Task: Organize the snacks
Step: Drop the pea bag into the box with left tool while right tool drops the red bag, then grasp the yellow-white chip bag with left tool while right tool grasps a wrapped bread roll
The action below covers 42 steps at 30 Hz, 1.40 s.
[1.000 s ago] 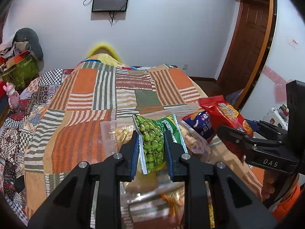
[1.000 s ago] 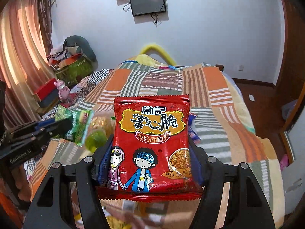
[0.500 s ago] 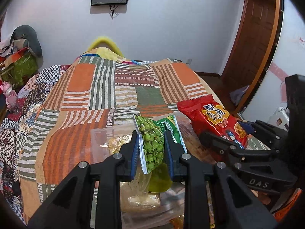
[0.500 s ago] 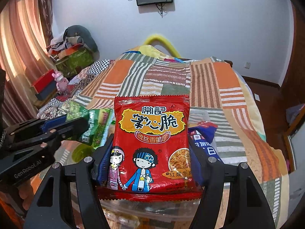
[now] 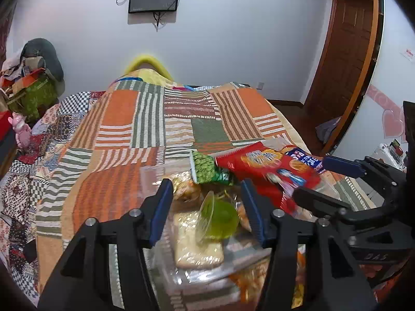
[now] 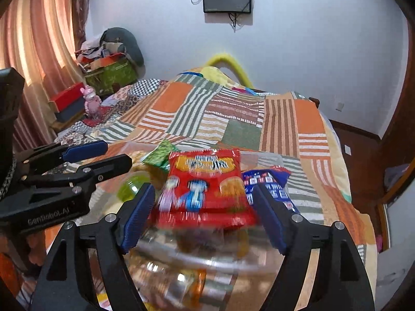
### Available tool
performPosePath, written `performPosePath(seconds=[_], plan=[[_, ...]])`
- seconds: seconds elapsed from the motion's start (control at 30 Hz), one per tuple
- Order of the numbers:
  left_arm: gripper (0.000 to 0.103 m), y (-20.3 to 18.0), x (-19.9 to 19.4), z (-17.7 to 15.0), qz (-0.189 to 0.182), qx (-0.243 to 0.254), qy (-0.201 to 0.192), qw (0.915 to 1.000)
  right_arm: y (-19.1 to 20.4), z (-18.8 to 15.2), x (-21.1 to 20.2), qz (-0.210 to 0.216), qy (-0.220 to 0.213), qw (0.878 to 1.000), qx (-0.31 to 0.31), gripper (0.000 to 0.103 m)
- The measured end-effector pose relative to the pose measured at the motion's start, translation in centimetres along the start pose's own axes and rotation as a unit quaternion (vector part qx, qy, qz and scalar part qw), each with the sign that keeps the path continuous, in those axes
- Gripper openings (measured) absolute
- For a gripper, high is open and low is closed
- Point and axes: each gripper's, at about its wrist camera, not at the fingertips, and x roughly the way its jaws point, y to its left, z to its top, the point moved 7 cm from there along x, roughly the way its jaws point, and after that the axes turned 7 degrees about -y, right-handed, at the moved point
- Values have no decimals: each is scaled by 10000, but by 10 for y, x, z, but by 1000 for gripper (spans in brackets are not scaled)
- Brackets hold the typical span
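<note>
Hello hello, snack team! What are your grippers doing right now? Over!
Left hand-held gripper open over clear bin. Right hand-held gripper open; red noodle packet blurred between its fingers. Green pea packet lies in bin. Nothing blocking.

Patchwork-quilted bed [image 5: 145, 119], white wall [image 5: 233, 39], wooden door [image 5: 345, 51], sunlit curtains [image 6: 39, 39]

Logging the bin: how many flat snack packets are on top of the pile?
3: green pea packet at the back, red noodle packet middle, blue packet on its right. More may be hidden underneath.
</note>
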Motion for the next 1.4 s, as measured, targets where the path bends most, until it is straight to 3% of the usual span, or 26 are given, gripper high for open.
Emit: performPosePath(seconds=[0.3, 0.67, 0.97, 1.03, 1.07, 1.13, 1.4], plan=[[65, 17, -36, -28, 85, 88, 167, 9998, 6, -40, -15, 222, 326, 9992, 112, 83], [65, 35, -38, -84, 129, 6, 638, 9979, 26, -81, 31, 522, 1226, 9901, 448, 84], [65, 44, -26, -104, 23, -115, 828, 9965, 46, -94, 56, 321, 1472, 9884, 172, 95], [65, 44, -25, -108, -2, -112, 872, 9961, 44, -95, 57, 348, 1495, 9879, 243, 92], [65, 43, -25, -110, -21, -114, 893, 9959, 43, -95, 56, 363, 1504, 9876, 266, 84], [65, 40, -25, -112, -60, -116, 932, 9956, 39, -96, 52, 419, 1502, 9872, 342, 77], [67, 8, -37, -118, -353, 19, 1018, 9942, 7, -97, 14, 144, 1226, 9903, 641, 75]])
